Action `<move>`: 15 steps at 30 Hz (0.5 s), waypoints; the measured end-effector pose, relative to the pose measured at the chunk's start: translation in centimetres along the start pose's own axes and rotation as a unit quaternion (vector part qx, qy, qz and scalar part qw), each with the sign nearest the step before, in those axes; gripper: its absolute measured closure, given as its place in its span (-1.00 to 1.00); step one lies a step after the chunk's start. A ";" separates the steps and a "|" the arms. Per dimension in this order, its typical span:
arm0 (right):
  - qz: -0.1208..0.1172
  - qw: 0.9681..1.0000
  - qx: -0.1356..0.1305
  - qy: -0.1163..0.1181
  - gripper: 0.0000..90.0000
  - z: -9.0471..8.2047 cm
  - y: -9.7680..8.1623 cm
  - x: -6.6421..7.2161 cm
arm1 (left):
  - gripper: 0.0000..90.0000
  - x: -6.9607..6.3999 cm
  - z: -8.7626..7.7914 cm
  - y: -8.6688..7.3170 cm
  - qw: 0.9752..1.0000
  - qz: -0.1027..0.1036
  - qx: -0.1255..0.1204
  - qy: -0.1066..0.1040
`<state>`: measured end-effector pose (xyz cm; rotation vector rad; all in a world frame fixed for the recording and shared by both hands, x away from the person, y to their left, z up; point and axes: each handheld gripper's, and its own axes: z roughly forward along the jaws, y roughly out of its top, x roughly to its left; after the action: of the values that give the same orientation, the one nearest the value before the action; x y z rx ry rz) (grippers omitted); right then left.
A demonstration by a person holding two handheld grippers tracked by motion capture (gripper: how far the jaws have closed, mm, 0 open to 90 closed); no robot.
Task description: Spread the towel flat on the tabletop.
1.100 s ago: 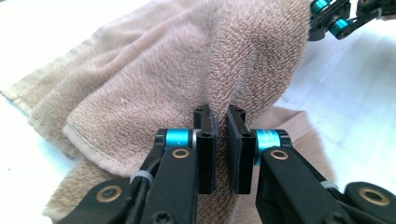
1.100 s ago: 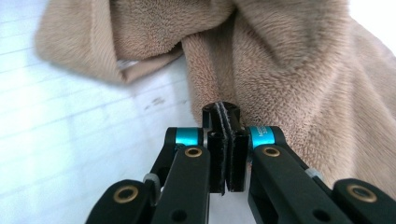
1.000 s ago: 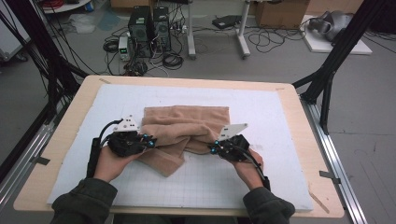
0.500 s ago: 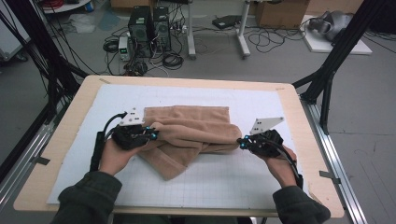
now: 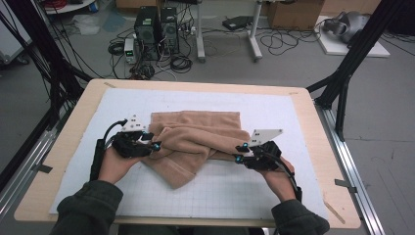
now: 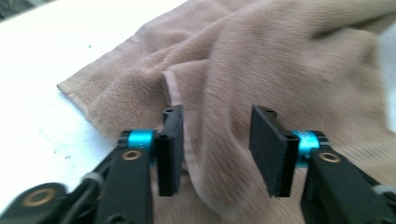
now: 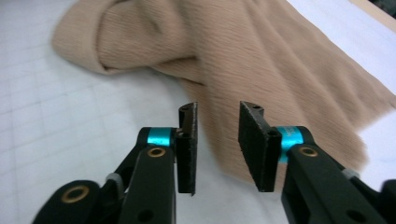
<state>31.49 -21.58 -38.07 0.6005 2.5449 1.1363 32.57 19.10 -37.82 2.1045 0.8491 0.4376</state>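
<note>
A tan towel lies crumpled and partly folded on the white gridded mat. My left gripper is at the towel's left edge. Its jaws have just been opening, and in the left gripper view a loose fold of the towel lies between the open pads. My right gripper is at the towel's right end. Its jaws have also just been opening and now stand apart just over the towel's narrow end, gripping nothing.
The mat covers a wooden table with metal rails along both sides. Bare mat lies in front of the towel and to either side. Computers, cables and stand legs are on the floor beyond the far edge.
The right gripper pulled the towel's right end out to the right, then released it and drifted back left. The left gripper, shut on the left edge before, has opened in place.
</note>
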 end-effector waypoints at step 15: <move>-0.021 0.994 0.096 -0.041 0.43 6.2 -1.3 0.1 | 0.63 -2.2 4.3 -3.4 0.997 0.029 0.061 -0.026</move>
<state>33.69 -18.35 -43.07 0.6218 2.6001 0.8410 32.04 16.70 -43.17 2.2483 0.8042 0.3666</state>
